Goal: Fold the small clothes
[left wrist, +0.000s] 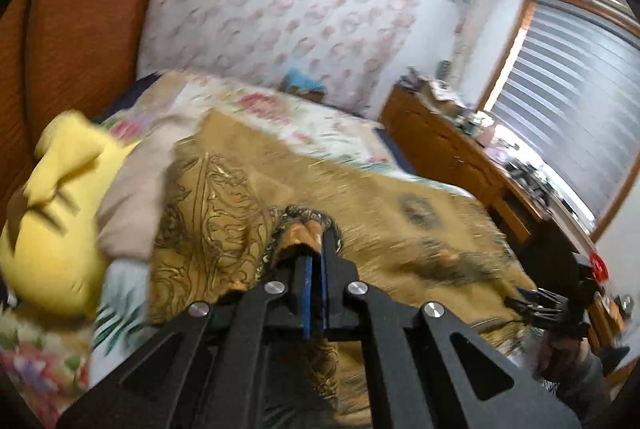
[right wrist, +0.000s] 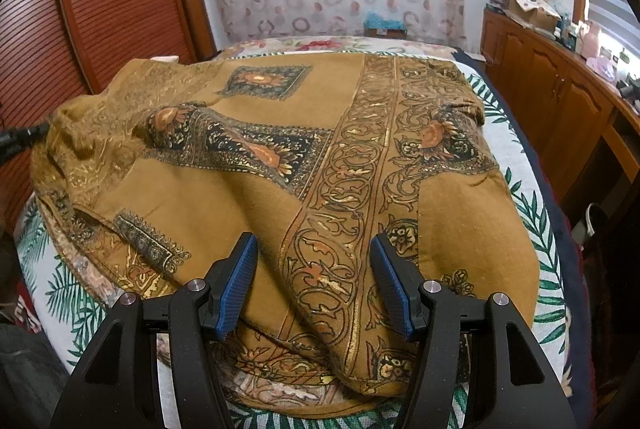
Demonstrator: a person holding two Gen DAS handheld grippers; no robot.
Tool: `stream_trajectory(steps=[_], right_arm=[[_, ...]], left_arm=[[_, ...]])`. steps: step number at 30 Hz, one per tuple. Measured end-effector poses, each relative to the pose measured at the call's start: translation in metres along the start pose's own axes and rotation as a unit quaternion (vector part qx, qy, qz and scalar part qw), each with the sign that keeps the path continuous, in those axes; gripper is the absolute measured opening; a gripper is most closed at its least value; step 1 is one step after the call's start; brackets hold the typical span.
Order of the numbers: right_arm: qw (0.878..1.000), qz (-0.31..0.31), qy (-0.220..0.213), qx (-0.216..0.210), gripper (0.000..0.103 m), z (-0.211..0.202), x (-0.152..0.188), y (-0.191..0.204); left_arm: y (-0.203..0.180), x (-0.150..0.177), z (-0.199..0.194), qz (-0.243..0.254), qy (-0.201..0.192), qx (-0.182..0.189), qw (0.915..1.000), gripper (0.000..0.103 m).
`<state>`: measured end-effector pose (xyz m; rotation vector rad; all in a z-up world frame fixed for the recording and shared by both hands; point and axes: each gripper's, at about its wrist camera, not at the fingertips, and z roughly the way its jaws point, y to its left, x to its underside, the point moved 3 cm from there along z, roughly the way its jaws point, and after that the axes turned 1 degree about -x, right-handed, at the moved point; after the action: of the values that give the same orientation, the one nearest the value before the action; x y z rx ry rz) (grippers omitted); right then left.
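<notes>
The mustard-brown patterned woven garment (right wrist: 280,165) lies rumpled on the floral-sheeted bed (right wrist: 532,189). The left tongs (left wrist: 314,249) are pressed together, pinching a bunched fold of it; the right tongs (right wrist: 314,277) hover spread above the near hem. That thin pinch may slip if tugged, spoiling the fold.

The left gripper (left wrist: 316,249) points shallowly downward with its blue-padded jaws pinched together on a bunched fold of patterned cloth (left wrist: 298,233). The right gripper (right wrist: 314,285) tilts more steeply downward, its jaws standing well apart, one blue pad (right wrist: 240,289) on each side, pressing on nothing.
</notes>
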<state>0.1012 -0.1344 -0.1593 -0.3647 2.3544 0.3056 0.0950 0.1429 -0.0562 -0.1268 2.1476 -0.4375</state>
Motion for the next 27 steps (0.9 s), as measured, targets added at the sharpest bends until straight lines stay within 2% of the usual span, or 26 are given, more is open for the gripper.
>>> stream_trajectory(steps=[5,9,15,17,19,22,23,27], right_arm=[[1.0,0.008,-0.008,-0.001,0.06,-0.004,0.0,-0.003],[0.999,0.021,-0.028,0.001,0.06,-0.013,0.001,-0.008],[0.997,0.035,-0.064,0.018,0.06,-0.049,-0.007,-0.029],[0.996,0.038,-0.077,0.027,0.06,-0.065,-0.01,-0.038],[0.995,0.04,-0.083,0.035,0.06,-0.076,-0.01,-0.045],[0.995,0.042,-0.084,0.04,0.06,-0.082,-0.007,-0.05],[0.995,0.042,-0.084,0.04,0.06,-0.082,-0.007,-0.05],[0.995,0.038,-0.084,0.042,0.06,-0.082,-0.008,-0.051]], left_arm=[[-0.061,-0.02,0.021,0.048,0.002,0.054,0.9974,0.0],[-0.121,-0.032,0.036,0.096,0.01,0.099,0.9904,0.0],[-0.213,-0.035,0.053,0.169,0.037,0.155,0.9727,0.0],[-0.239,-0.028,0.057,0.192,0.057,0.172,0.9646,0.0],[-0.259,-0.017,0.065,0.22,0.093,0.178,0.9545,0.008],[-0.271,-0.004,0.064,0.256,0.109,0.166,0.9459,0.021],[-0.271,-0.001,0.061,0.265,0.113,0.162,0.9437,0.022],[-0.263,0.001,0.05,0.262,0.113,0.146,0.9471,0.024]])
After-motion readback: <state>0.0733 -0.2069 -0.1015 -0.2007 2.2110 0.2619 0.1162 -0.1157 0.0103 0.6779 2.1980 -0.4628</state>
